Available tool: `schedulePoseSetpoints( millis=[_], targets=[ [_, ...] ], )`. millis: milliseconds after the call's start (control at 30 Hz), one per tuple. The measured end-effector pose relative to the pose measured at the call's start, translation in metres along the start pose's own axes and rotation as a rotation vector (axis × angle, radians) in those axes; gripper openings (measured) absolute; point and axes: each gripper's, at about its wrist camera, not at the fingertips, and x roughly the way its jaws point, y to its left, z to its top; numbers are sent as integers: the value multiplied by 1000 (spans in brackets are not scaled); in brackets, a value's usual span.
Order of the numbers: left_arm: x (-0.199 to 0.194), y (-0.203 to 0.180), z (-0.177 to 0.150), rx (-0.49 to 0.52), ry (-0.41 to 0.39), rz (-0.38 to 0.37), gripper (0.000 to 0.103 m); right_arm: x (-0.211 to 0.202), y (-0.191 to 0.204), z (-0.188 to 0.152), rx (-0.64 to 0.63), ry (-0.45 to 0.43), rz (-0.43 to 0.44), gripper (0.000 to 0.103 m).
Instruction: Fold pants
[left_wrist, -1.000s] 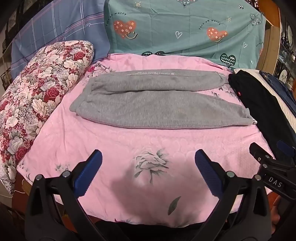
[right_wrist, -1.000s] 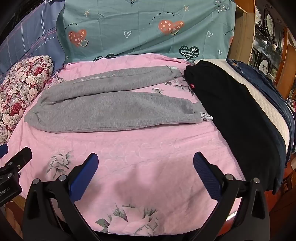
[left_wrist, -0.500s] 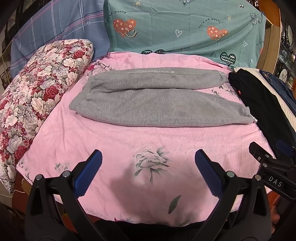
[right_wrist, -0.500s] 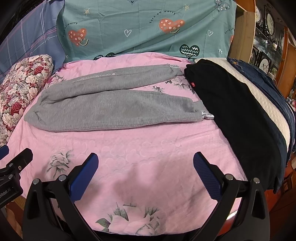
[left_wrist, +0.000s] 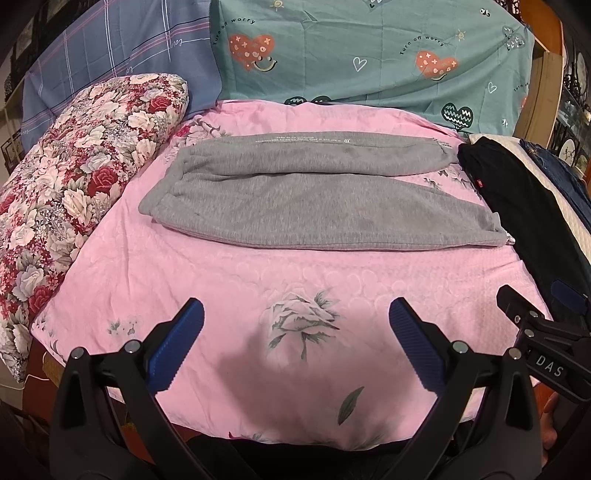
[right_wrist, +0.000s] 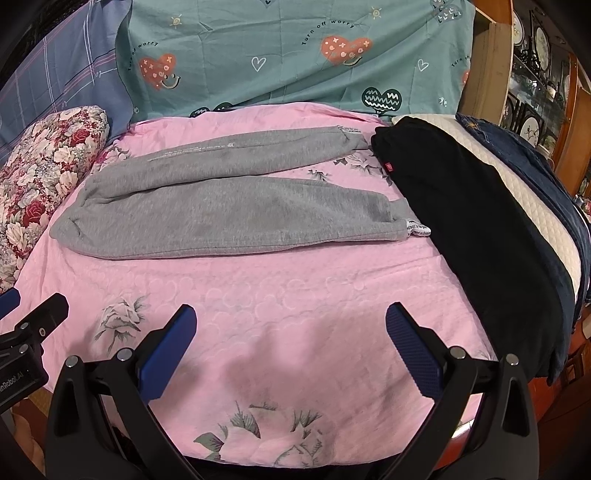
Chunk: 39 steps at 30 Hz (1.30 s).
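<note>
grey sweatpants lie spread flat across the far half of a pink bed, waistband toward the floral pillow on the left, the two legs parted in a narrow v toward the cuffs on the right, laid out, it seems, so one leg can be brought over the other; the left hand-held gripper and right hand-held gripper hover released over the near edge, jaws wide and empty, well apart from the cloth; bare pink sheet between the grippers and the pants gives room to approach; on the right, the cuffs lie just beside a pile of dark clothes, leaving little margin there; nothing is folded yet
</note>
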Motion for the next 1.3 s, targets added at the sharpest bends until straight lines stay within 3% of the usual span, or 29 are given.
schedulePoseSetpoints(
  millis=[1300],
  targets=[
    [5, 16, -1, -26, 19, 3, 101, 0, 8, -2, -13, 16, 14, 102]
  ],
)
